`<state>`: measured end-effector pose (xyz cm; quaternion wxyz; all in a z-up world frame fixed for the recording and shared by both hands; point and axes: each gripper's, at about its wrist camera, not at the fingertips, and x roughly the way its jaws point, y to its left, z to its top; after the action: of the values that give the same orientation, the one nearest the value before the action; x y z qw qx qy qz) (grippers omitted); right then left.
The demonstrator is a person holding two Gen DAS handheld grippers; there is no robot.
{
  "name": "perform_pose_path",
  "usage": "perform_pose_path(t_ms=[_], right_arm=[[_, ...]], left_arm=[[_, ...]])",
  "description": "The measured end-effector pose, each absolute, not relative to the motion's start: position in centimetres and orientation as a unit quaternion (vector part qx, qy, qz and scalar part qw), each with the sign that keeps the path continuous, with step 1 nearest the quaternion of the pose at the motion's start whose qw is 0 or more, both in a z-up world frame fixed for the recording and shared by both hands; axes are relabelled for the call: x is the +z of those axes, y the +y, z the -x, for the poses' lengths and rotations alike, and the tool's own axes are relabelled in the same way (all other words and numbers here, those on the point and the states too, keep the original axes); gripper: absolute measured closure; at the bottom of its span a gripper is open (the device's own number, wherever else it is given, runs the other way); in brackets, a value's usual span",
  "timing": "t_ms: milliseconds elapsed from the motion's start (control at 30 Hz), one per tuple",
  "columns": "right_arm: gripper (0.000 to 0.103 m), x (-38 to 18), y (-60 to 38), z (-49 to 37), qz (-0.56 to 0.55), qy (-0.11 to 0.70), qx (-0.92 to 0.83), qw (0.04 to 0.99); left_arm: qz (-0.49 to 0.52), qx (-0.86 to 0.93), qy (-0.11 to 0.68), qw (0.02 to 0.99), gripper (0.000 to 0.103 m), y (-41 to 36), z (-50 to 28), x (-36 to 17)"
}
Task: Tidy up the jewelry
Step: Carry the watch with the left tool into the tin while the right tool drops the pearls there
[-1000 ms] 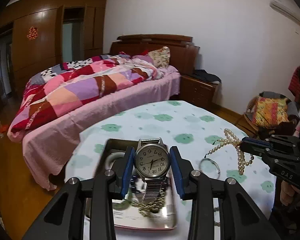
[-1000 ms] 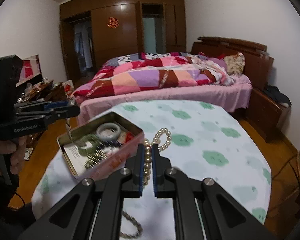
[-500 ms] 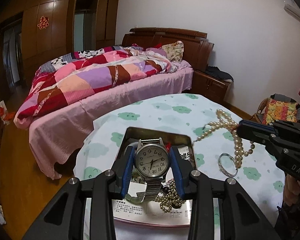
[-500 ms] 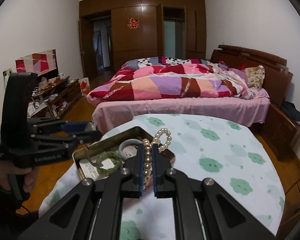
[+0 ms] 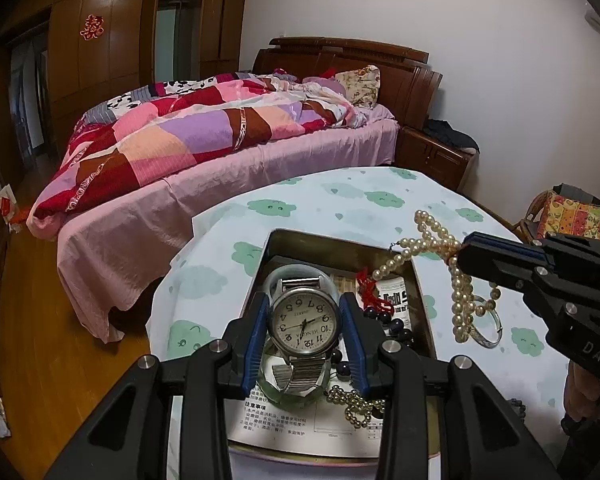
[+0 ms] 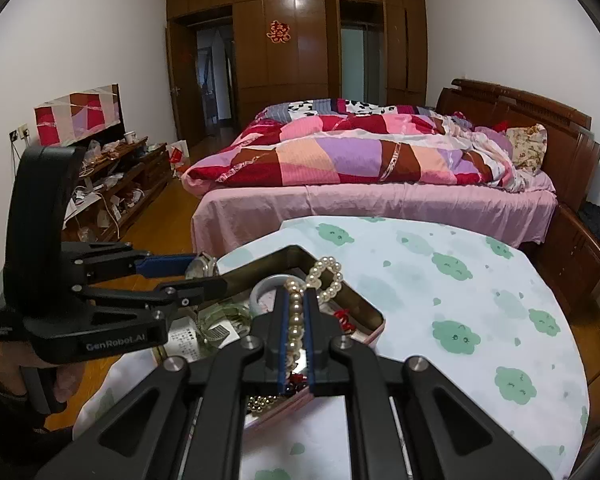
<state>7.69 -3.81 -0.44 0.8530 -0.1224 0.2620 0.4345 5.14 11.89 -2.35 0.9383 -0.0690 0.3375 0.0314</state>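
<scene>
Both loads held above the open tin; the watch sits more squarely over it.

The left gripper (image 5: 305, 322) is closed on the wristwatch (image 5: 305, 321), dial up, band hanging straight down over the tin (image 5: 342, 246). The right gripper (image 6: 296, 330) is clamped on the pearl necklace (image 6: 318, 280), whose strands dangle partly beyond the tin's right wall, above a ring (image 5: 487, 326) on the tablecloth (image 5: 380, 196). Judged: the left can release first; the right needs to shift inward.
</scene>
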Motion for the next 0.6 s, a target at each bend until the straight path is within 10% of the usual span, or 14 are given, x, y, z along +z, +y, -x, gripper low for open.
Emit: perform_pose_path(t_ms=[600], right_arm=[[0.094,-3.9,-1.8,-9.4,0.131,0.314,0.432,0.835]], left_arm=[[0.073,0.034,0.368,0.926,0.065,12.3,-6.7,-4.5]])
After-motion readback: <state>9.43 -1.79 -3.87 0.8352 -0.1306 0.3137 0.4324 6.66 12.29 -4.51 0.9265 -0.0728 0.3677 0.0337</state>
